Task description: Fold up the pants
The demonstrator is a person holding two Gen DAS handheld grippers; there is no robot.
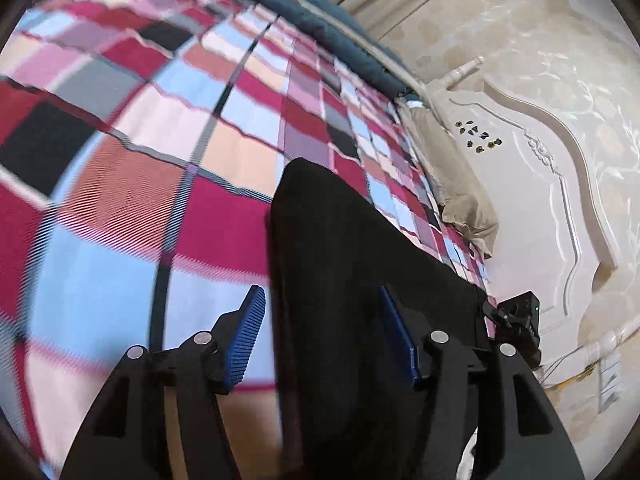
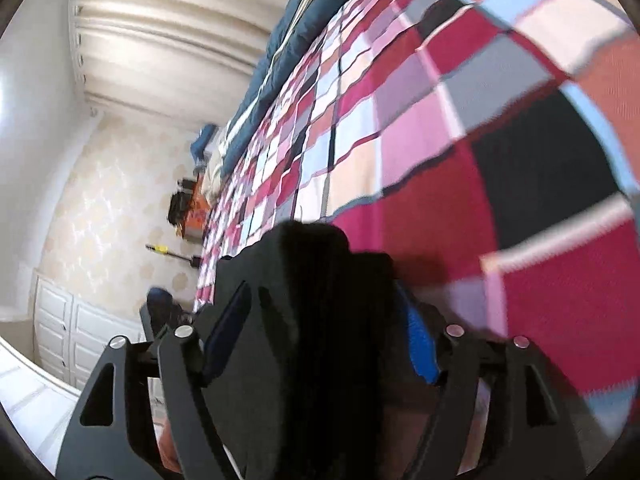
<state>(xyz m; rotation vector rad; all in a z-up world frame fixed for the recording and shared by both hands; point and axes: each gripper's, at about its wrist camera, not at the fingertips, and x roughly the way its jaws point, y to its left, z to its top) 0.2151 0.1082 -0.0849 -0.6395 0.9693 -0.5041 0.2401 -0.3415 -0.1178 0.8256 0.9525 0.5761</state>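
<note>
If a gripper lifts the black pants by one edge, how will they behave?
The black pants will probably droop and unfold, since the cloth lies limp on the checked bedcover. They look light but bulky: a thick bunch stands up between the right gripper fingers. Pushing would likely wrinkle them rather than slide them.

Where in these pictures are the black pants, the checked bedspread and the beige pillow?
black pants [image 1: 340, 248]: left wrist view, on the flat dark cloth ahead of the fingers.
checked bedspread [image 2: 440, 128]: right wrist view, on a pink square of the cover.
beige pillow [image 1: 464, 196]: left wrist view, on its creased side by the headboard.
</note>
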